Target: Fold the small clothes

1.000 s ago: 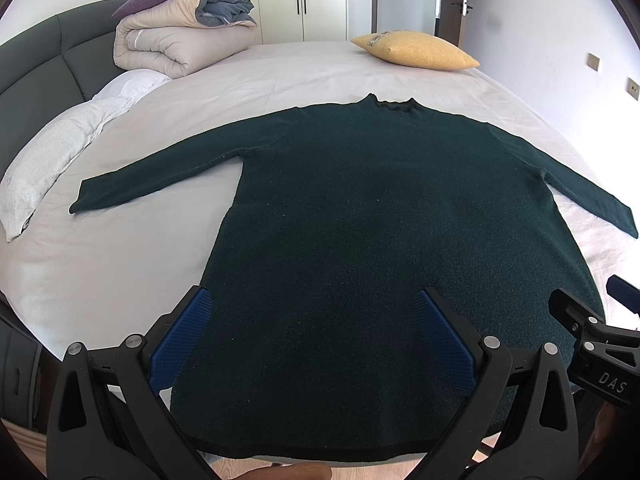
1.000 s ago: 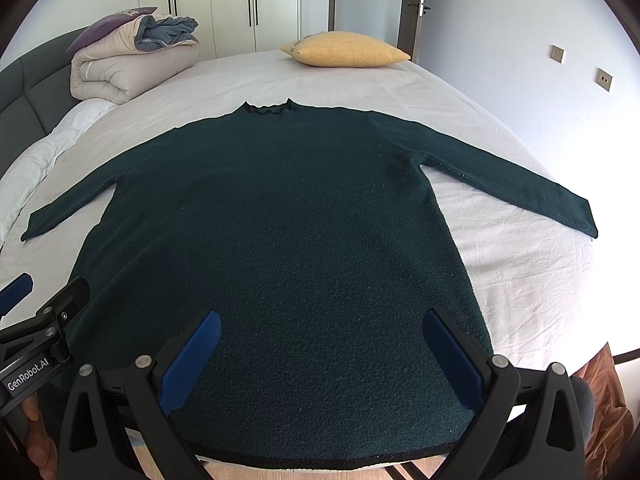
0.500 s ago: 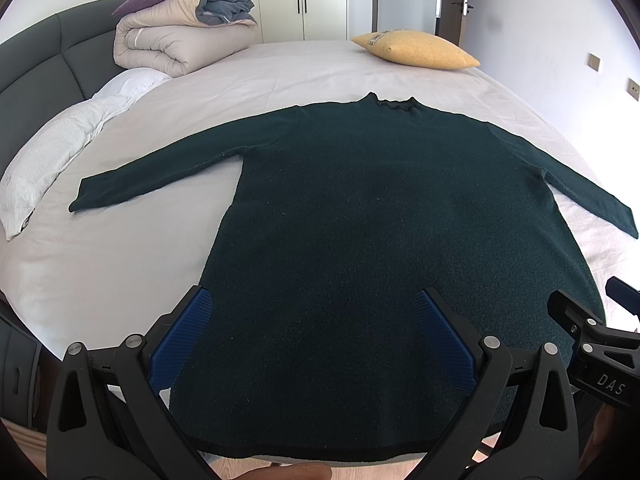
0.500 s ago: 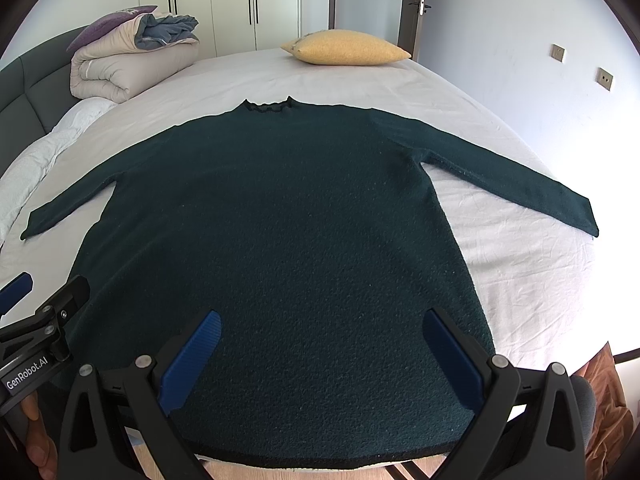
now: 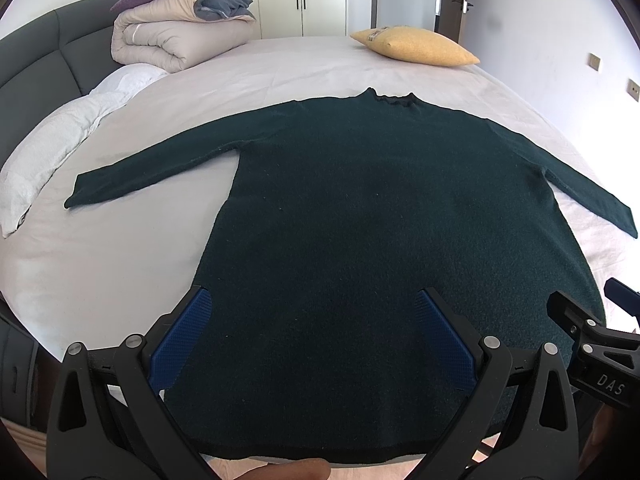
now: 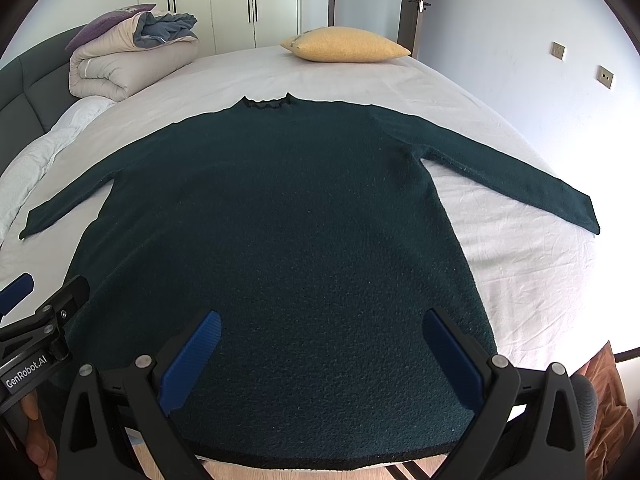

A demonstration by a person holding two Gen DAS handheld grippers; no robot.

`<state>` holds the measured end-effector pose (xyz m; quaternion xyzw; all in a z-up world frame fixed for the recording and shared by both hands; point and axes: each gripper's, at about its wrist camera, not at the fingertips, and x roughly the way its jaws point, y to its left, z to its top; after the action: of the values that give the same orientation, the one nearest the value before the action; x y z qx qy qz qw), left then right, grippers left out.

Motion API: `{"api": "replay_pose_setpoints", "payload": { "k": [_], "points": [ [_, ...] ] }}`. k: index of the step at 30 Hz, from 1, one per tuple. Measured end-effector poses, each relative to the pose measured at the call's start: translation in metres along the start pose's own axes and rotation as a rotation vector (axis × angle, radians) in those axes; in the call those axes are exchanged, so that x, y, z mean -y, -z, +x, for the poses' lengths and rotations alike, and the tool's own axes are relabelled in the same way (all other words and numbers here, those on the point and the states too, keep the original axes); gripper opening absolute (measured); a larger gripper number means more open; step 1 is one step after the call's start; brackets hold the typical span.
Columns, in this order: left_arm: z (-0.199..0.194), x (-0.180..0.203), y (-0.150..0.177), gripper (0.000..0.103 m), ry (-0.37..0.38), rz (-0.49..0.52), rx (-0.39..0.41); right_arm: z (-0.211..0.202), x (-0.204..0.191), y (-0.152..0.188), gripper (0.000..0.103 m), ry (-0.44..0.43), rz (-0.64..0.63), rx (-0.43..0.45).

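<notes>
A dark green long-sleeved sweater (image 5: 380, 220) (image 6: 280, 232) lies flat on the white bed, collar far from me, hem at the near edge, both sleeves spread out. My left gripper (image 5: 312, 320) hovers open above the hem's left half, nothing between its blue pads. My right gripper (image 6: 320, 340) hovers open above the hem's right half, also empty. Each gripper shows at the edge of the other's view: the right gripper (image 5: 592, 344) and the left gripper (image 6: 36, 320).
A folded duvet (image 5: 176, 36) and a white pillow (image 5: 52, 148) sit at the far left by the dark headboard. A yellow cushion (image 6: 344, 46) lies at the far end. Bare sheet (image 6: 528, 272) flanks the sweater. Wardrobe doors and a door stand behind.
</notes>
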<state>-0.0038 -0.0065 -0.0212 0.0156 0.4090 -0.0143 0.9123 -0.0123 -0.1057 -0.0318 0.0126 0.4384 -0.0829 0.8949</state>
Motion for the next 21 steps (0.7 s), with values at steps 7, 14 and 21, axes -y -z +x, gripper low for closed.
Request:
{"api": "replay_pose_setpoints", "payload": {
  "k": [7, 14, 21],
  "points": [
    [0.009, 0.002, 0.001, 0.103, 0.008, 0.003, -0.029, 0.004, 0.009, -0.003, 0.103, -0.003, 0.014, -0.022],
    [0.03, -0.002, -0.014, 0.103, 0.034, -0.022, -0.069, 0.011, 0.063, -0.027, 0.103, -0.029, 0.111, -0.014],
    [0.061, -0.01, -0.046, 0.103, 0.164, -0.083, -0.11, 0.033, 0.246, -0.051, 0.103, -0.136, 0.589, 0.01]
  ]
}}
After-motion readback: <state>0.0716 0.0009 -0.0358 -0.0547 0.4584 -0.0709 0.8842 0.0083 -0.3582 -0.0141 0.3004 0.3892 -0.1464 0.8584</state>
